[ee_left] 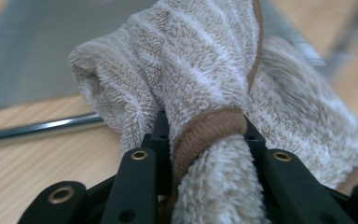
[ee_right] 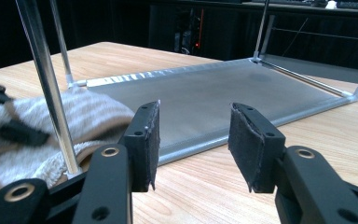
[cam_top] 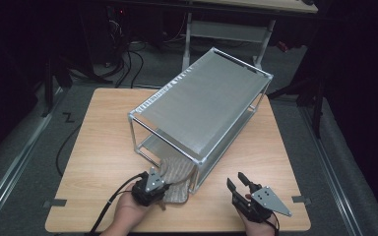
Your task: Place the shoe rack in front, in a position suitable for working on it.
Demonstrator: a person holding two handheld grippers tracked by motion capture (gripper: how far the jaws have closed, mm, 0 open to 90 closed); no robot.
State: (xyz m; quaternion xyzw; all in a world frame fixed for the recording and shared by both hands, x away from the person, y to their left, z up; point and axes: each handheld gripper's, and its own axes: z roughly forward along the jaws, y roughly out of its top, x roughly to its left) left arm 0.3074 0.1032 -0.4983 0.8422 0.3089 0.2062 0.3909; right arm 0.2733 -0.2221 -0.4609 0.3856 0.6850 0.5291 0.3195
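Observation:
A fluffy beige striped towel [cam_top: 179, 172] with a brown hem lies half out of the near end of a silver two-tier wire rack [cam_top: 202, 103], on its lower shelf. My left gripper [cam_top: 161, 188] is shut on the towel's near edge. In the left gripper view the towel [ee_left: 205, 70] is bunched and pinched between the black jaws of the left gripper [ee_left: 205, 133]. My right gripper [cam_top: 236, 180] hovers open to the right of the rack's near corner. The right gripper view shows the right gripper [ee_right: 193, 140] with nothing between its padded fingers and the towel [ee_right: 88, 116] at the left.
The rack stands diagonally across a wooden table [cam_top: 103, 147]. A corner post [ee_right: 46, 88] of the rack rises just left of my right jaws, and the lower shelf [ee_right: 223, 95] stretches beyond them. Dark floor, cables and table legs surround the table.

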